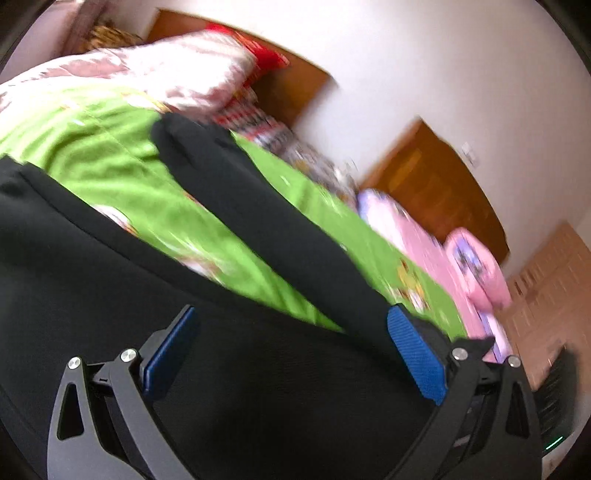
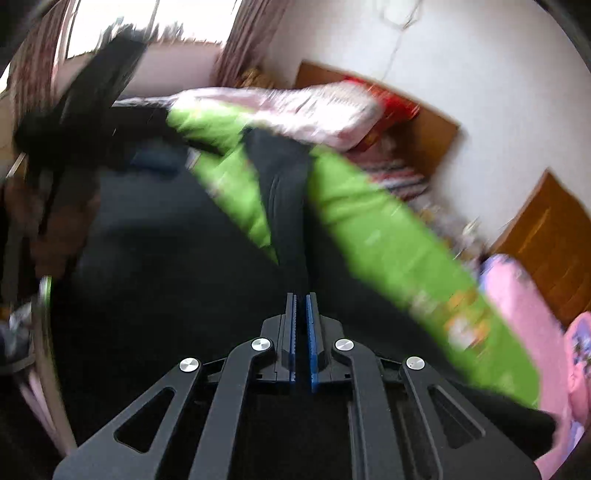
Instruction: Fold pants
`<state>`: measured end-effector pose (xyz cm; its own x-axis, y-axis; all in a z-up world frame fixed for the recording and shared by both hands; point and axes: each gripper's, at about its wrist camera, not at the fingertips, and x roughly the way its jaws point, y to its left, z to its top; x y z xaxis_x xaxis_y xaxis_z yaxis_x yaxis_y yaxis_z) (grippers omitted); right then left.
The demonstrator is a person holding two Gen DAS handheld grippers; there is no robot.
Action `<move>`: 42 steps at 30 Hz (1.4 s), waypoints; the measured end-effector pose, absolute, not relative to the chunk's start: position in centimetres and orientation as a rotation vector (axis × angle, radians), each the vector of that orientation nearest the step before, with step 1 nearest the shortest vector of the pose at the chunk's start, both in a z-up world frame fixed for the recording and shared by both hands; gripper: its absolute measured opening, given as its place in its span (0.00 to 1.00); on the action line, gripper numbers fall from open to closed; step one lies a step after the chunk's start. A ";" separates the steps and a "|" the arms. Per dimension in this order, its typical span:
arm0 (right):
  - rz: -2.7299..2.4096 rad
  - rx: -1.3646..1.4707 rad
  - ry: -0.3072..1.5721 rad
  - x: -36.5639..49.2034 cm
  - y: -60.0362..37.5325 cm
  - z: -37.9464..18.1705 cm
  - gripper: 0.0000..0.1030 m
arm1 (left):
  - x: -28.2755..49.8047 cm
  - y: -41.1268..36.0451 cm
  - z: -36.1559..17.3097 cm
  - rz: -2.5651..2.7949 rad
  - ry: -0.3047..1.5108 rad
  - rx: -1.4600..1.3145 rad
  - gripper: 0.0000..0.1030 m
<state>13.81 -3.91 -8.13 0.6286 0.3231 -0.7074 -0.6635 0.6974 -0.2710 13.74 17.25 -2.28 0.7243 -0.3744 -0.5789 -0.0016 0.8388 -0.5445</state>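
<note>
Black pants (image 1: 236, 236) lie spread on a green bed cover (image 1: 110, 155), two legs running away from me. My left gripper (image 1: 291, 350) is open, its blue pads wide apart just above the black fabric near the waist. In the right wrist view the pants (image 2: 166, 277) fill the foreground, one leg (image 2: 284, 192) stretching ahead. My right gripper (image 2: 301, 317) has its blue pads nearly together with black cloth running up to them; the view is blurred, so a pinch of the fabric is likely but unclear. The left gripper (image 2: 77, 110) shows blurred at upper left.
A pink-white quilt (image 1: 177, 74) and a red patterned blanket (image 1: 266, 59) are piled at the bed's far end. Pink cushions (image 1: 472, 266) lie at the right. A wooden headboard (image 1: 436, 184) stands against the white wall. A window with curtains (image 2: 147, 22) is at the far left.
</note>
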 end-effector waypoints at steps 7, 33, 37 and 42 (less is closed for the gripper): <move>0.595 -0.477 0.681 12.0 -4.4 -5.9 0.17 | 16.9 9.2 -1.7 -0.382 0.966 -0.399 0.99; -0.124 0.463 1.039 25.5 -36.6 -4.8 0.23 | 18.4 4.7 -2.2 -0.406 0.979 -0.448 0.17; -0.071 0.437 0.823 19.1 -35.5 -3.4 0.15 | 16.9 5.8 -2.6 -0.453 0.968 -0.444 0.16; 0.002 0.412 0.572 7.5 -34.1 0.4 0.13 | 12.7 7.7 1.1 -0.516 0.795 -0.385 0.12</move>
